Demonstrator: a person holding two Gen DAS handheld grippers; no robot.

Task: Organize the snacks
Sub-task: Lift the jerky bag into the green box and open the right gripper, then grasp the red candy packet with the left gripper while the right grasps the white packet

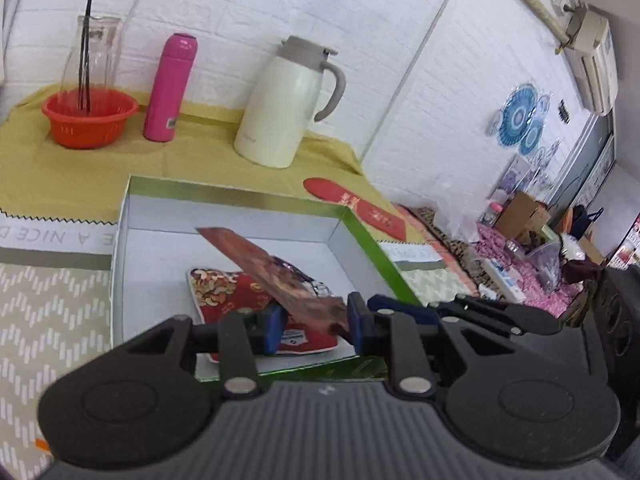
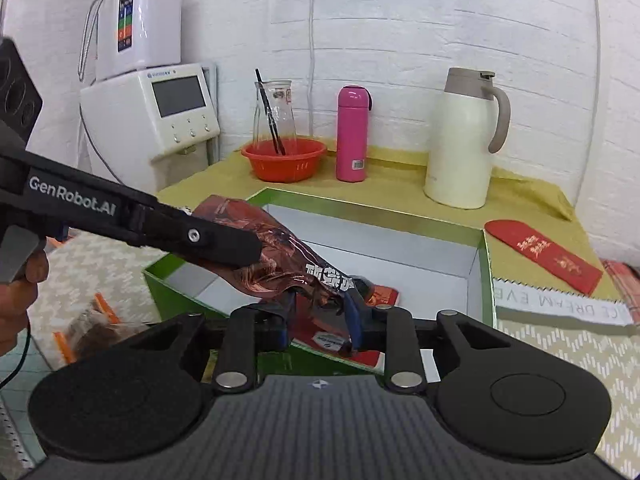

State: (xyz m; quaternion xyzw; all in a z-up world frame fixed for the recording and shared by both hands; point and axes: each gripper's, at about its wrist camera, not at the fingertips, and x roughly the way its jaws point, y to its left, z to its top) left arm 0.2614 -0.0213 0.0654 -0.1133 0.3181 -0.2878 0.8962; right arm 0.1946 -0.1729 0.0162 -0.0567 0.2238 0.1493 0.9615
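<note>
Your left gripper (image 1: 314, 322) is clamped on the near end of a brown packet (image 1: 276, 270), blue pads (image 1: 276, 326) pressing both sides, so the packet sticks up at a slant over the box (image 1: 240, 194). From the right cam it's the same packet (image 2: 276, 252), crumpled and shiny with white lettering, and your right gripper (image 2: 320, 316) has its fingers closed on the other end of it. So both of you are pinching one packet, held in the air above the box's near side.

Under it, a red nut bag (image 1: 224, 288) lies flat on the white floor of the green-rimmed box. Your hand (image 2: 20, 292) shows at the left edge on the left tool's handle.

Behind the box on the yellow cloth (image 1: 80, 176): red bowl (image 1: 90, 118) with a glass carafe standing in it, pink bottle (image 1: 170, 88), white jug (image 1: 286, 104). Red envelope (image 2: 544, 256) lies right of the box, apart from it.
</note>
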